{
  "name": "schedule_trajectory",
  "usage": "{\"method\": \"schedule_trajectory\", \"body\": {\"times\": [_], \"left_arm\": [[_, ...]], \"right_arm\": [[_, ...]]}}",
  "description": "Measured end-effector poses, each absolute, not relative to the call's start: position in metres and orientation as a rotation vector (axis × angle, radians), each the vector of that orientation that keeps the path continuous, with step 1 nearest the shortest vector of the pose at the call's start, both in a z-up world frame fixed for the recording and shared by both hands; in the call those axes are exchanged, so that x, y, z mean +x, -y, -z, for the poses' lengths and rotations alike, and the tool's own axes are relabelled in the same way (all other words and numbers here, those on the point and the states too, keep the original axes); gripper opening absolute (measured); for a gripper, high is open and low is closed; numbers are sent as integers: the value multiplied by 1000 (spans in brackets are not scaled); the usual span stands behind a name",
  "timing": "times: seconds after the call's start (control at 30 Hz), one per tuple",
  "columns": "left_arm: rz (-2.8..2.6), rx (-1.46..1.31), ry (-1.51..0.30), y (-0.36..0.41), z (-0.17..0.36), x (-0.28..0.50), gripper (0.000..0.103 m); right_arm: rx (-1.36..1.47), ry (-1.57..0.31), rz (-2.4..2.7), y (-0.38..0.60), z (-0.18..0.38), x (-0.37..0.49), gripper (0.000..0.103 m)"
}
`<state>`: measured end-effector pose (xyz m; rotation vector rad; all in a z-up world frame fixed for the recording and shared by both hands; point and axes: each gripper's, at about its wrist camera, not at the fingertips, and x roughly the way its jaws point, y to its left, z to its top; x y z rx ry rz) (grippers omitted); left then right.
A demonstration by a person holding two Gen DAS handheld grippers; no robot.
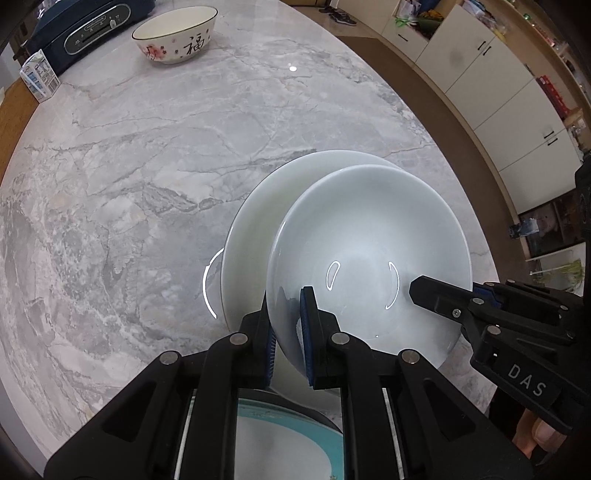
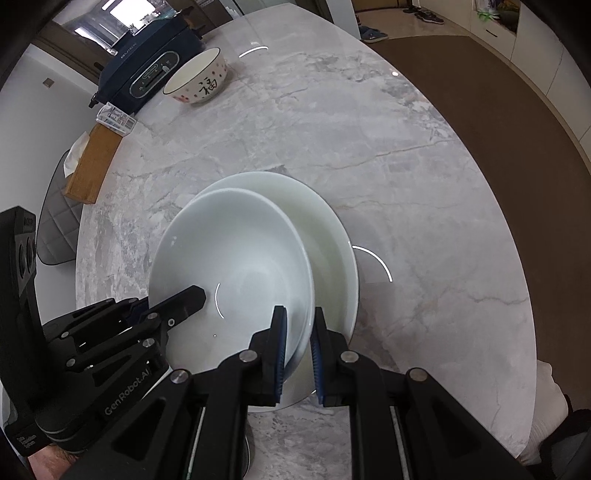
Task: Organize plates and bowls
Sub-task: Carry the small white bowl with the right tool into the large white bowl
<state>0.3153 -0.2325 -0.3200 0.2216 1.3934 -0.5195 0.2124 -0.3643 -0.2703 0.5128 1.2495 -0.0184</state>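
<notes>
Marble table, round, grey-veined. White plate lies near its front edge. White bowl sits tilted over the plate, held at both rims. Left gripper jaws clamped on the bowl's near rim; right gripper jaws likewise pinch the opposite rim. Patterned bowl stands far back, well apart.
</notes>
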Motion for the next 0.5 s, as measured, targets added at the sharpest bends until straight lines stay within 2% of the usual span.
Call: {"method": "schedule_trajectory", "body": {"times": [0.13, 0.33, 0.5], "left_arm": [[509, 236, -1379, 237, 324, 317, 13], [550, 195, -1375, 241, 321, 317, 34], [562, 158, -1365, 236, 318, 317, 37]], "right_arm": [[454, -1260, 31, 359, 271, 217, 14], [393, -1294, 28, 351, 278, 225, 16], [403, -1295, 30, 351, 279, 224, 15]]}}
